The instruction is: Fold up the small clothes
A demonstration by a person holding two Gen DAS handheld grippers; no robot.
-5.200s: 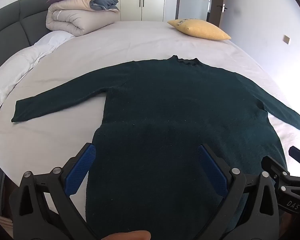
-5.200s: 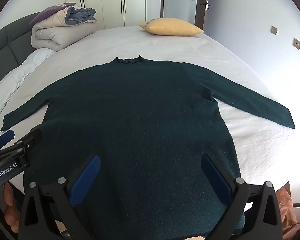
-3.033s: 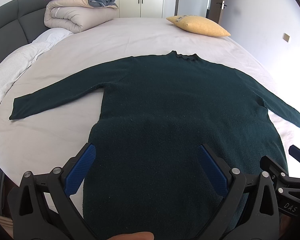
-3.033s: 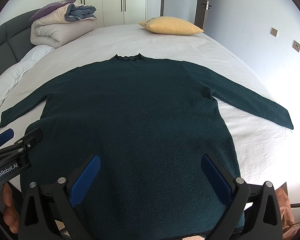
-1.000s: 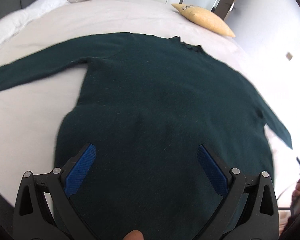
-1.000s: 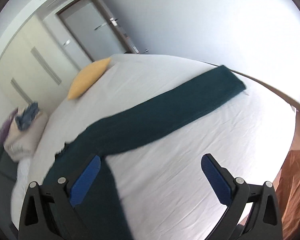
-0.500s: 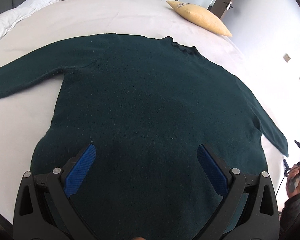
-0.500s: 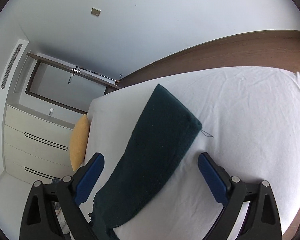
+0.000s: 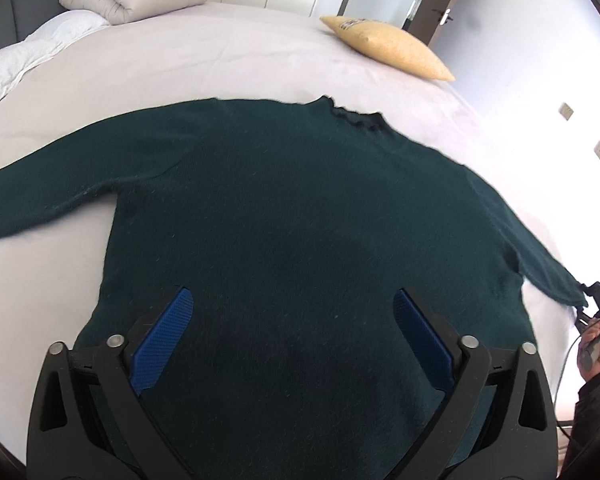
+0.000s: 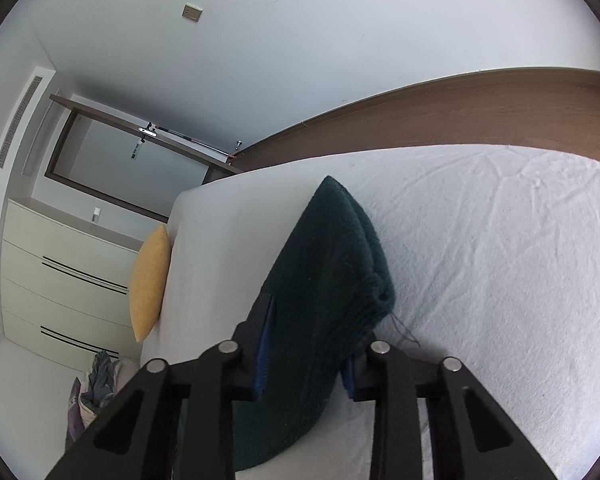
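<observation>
on bed [image 9: 260, 52] | sweater [image 9: 300, 220] cuff [image 10: 340, 264] pinched between right fingers [image 10: 262, 344]

Left gripper [image 9: 292, 328]: jaws spread wide, blue pads facing each other, angled downward, nothing between the pads.
Right gripper [image 10: 306, 344]: jaws have just been closing, now pinched on the sleeve cuff [image 10: 336, 264], cloth bunched between the pads.
Right hand [image 9: 594, 350]: at 4 o'clock in the left wrist view, wrapped around the gripper's handle, dark sleeve at the wrist.
</observation>
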